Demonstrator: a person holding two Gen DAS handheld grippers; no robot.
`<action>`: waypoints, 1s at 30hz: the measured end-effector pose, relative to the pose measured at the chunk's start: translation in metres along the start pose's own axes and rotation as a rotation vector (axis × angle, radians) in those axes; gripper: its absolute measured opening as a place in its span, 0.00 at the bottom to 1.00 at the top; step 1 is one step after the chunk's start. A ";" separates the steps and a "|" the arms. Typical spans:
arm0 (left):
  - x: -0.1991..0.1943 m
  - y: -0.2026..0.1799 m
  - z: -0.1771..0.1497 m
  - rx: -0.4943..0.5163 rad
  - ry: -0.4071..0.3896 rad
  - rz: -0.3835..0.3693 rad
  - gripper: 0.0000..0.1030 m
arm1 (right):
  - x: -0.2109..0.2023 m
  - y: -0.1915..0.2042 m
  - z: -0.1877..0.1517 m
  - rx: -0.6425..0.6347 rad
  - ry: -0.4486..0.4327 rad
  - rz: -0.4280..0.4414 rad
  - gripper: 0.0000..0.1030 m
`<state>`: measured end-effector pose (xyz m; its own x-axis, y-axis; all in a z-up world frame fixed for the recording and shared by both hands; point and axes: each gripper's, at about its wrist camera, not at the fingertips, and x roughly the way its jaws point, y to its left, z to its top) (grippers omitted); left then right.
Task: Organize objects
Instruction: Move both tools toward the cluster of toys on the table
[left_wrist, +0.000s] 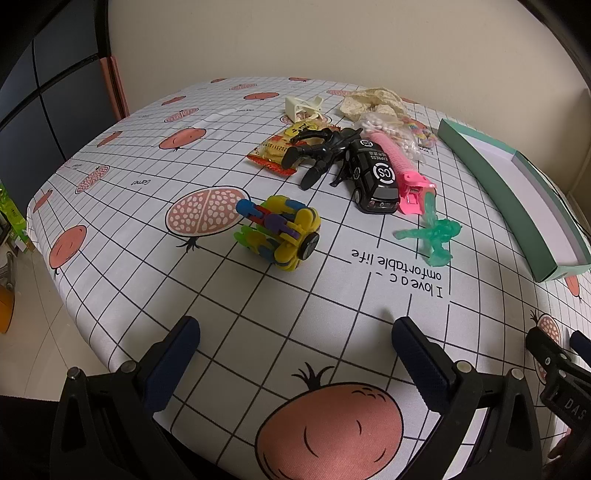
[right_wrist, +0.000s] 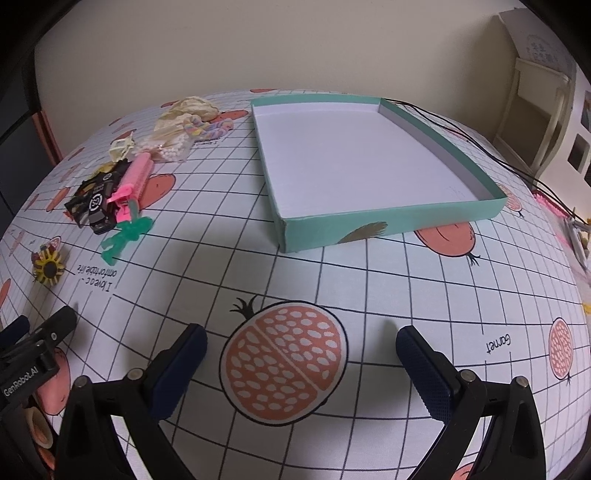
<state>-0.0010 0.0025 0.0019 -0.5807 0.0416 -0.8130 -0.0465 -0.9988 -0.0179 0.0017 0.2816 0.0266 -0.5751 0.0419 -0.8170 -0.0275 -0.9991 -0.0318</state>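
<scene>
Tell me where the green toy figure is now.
The green figure lies on the tablecloth just in front of the pink clip and black car, left of the teal box.

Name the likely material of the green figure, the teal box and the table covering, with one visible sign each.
Green figure: translucent soft plastic or rubber, probably; light passes through its limbs.
Teal box: cardboard, matte, with thin folded walls and a white inside.
Table covering: woven fabric, apparently; a fine weave texture shows under the print.
</scene>
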 end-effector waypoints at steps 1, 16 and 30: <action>0.000 0.000 0.000 0.001 0.002 0.000 1.00 | 0.000 -0.001 0.000 0.003 0.001 -0.002 1.00; 0.001 0.000 0.001 0.004 0.007 -0.007 1.00 | 0.000 -0.001 0.000 0.004 0.003 -0.003 1.00; 0.002 0.000 0.004 0.008 0.018 -0.014 1.00 | 0.001 -0.002 0.001 0.007 0.019 -0.003 1.00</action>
<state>-0.0054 0.0028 0.0022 -0.5649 0.0550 -0.8233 -0.0611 -0.9978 -0.0248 0.0002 0.2836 0.0268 -0.5593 0.0445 -0.8278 -0.0346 -0.9989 -0.0303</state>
